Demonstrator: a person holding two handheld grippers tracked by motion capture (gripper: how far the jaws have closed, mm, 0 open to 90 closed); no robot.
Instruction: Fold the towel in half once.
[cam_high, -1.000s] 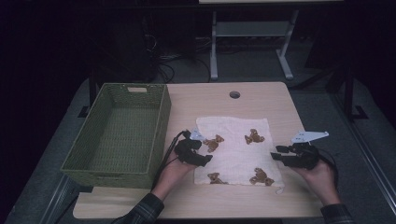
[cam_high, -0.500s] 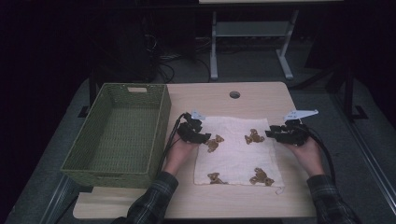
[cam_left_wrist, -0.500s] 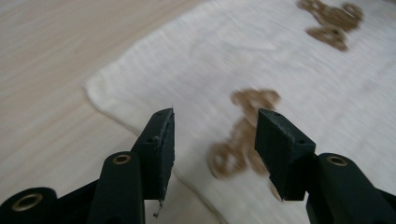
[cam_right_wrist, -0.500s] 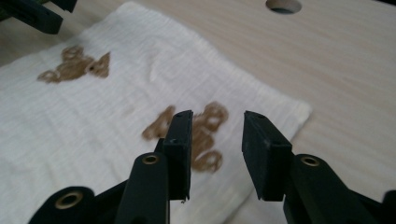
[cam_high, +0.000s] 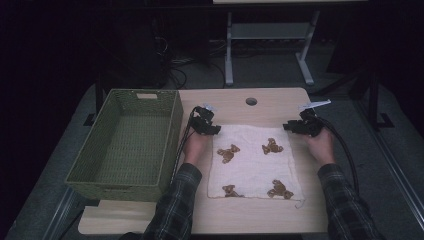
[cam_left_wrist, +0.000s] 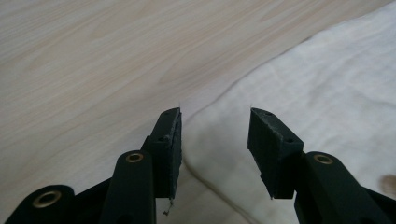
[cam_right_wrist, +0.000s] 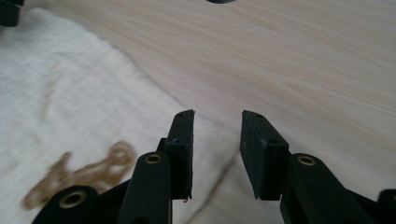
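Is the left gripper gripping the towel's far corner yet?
Apart. The left gripper view shows open jaws straddling the towel edge, pads clear of the cloth.

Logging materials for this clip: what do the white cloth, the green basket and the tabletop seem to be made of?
White cloth: soft, fluffy fabric, probably terry or cotton, matte with slight wrinkles and brown bear prints. Green basket: woven strands, perhaps paper rope or plastic wicker; the weave shows on its walls. Tabletop: pale wood-grain surface, likely laminate, smooth with a faint sheen.
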